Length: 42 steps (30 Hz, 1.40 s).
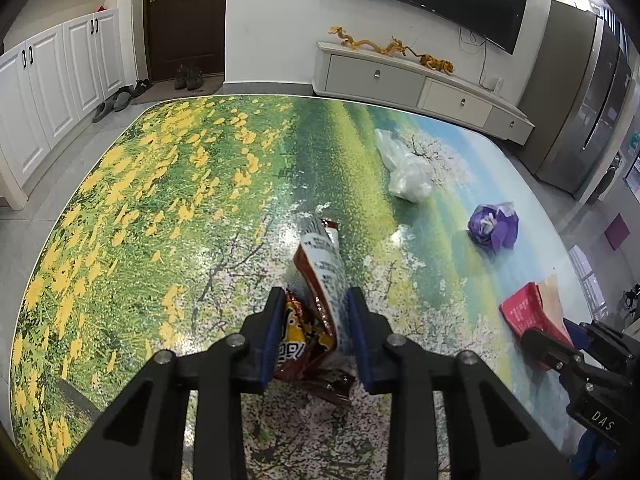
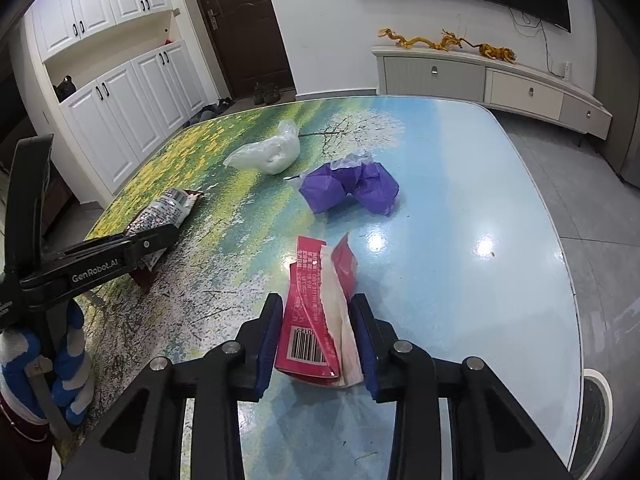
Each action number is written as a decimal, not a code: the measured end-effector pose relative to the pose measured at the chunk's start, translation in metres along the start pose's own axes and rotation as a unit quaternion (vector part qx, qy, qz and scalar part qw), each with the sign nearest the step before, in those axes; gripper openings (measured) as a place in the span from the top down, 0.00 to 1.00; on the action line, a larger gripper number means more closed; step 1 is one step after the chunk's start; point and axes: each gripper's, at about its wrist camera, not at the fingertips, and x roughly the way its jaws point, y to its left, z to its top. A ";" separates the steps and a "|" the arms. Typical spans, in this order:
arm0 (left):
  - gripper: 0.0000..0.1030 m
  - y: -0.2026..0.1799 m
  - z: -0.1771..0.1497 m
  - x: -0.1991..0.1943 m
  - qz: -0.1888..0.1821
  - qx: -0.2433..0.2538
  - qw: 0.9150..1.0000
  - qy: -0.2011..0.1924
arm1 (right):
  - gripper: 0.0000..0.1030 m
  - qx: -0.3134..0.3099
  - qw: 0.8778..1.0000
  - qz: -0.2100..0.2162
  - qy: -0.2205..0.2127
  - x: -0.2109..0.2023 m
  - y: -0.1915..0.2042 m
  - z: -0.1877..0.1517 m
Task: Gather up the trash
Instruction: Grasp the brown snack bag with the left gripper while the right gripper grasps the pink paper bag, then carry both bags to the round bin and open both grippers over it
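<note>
My left gripper [image 1: 316, 300] is shut on a brown and white snack wrapper [image 1: 320, 272], which lies between its blue pads on the table [image 1: 168, 200]. My right gripper [image 2: 318, 304] is shut on a torn red tissue packet [image 2: 316, 312] with white tissue showing. The wrapper [image 2: 168, 208] and the left gripper [image 2: 132, 252] also show at the left of the right wrist view. The red packet [image 1: 532, 312] and the right gripper [image 1: 560, 348] show at the right of the left wrist view. A crumpled white plastic bag [image 2: 268, 152] and a crumpled purple paper wad [image 2: 352, 188] lie farther back.
The table has a glossy landscape print and rounded edges. A white bin rim [image 2: 600, 400] shows below its right edge. White cupboards [image 1: 60, 92], a dark door [image 1: 188, 16], shoes [image 1: 120, 100], a TV unit [image 1: 420, 84] and a fridge [image 1: 584, 104] line the room.
</note>
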 end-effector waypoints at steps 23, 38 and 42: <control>0.72 -0.027 -0.019 -0.079 0.008 0.030 0.998 -0.055 | 0.69 0.008 0.999 0.007 -0.032 -0.055 0.014 -0.019; 0.72 -0.070 -0.032 -0.127 -0.005 0.073 0.994 -0.084 | 0.69 0.050 0.994 -0.021 -0.090 -0.130 -0.019 -0.042; 0.72 -0.092 -0.034 -0.134 -0.016 0.094 0.992 -0.085 | 0.69 0.072 0.991 -0.034 -0.106 -0.149 -0.040 -0.054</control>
